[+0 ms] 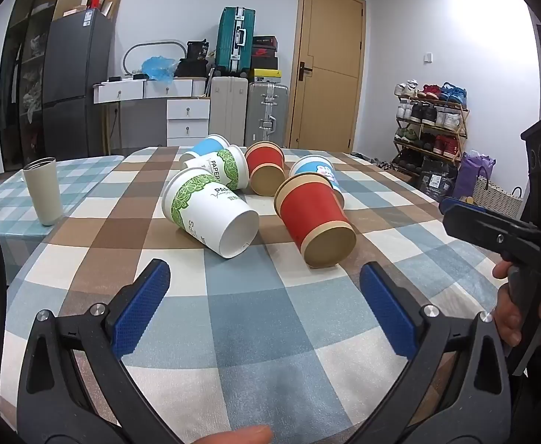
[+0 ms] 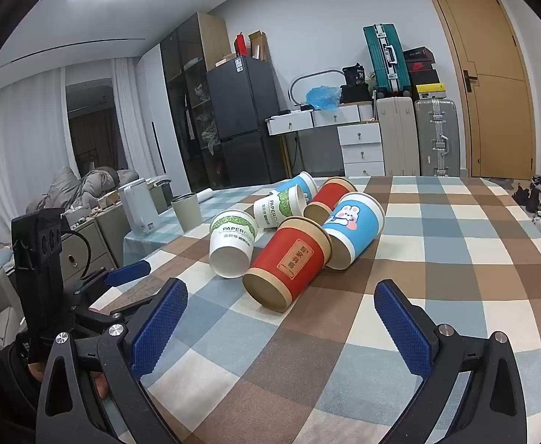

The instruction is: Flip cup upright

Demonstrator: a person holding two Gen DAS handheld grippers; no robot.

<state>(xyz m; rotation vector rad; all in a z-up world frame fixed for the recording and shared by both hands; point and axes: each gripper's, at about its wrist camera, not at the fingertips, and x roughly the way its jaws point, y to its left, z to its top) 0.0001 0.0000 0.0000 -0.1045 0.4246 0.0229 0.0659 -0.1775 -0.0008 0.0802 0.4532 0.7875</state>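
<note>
Several paper cups lie on their sides in a cluster on the checked tablecloth. Nearest are a white-and-green cup [image 1: 211, 214] [image 2: 233, 244] and a red cup [image 1: 314, 222] [image 2: 289, 262], bases towards me. Behind them lie a blue rabbit cup [image 2: 351, 229] [image 1: 318, 170], a second red cup [image 1: 264, 166], a second green cup [image 1: 222, 166] and a second blue cup [image 1: 205, 146]. My left gripper [image 1: 264, 285] is open and empty, just short of the two near cups. My right gripper [image 2: 281, 305] is open and empty, in front of the red cup.
A beige tumbler [image 1: 44, 192] stands upright at the table's left. The right gripper's body [image 1: 511, 236] shows at the right edge of the left wrist view; the left gripper [image 2: 96, 285] shows at the left of the right wrist view. The table [image 2: 455, 259] continues rightwards.
</note>
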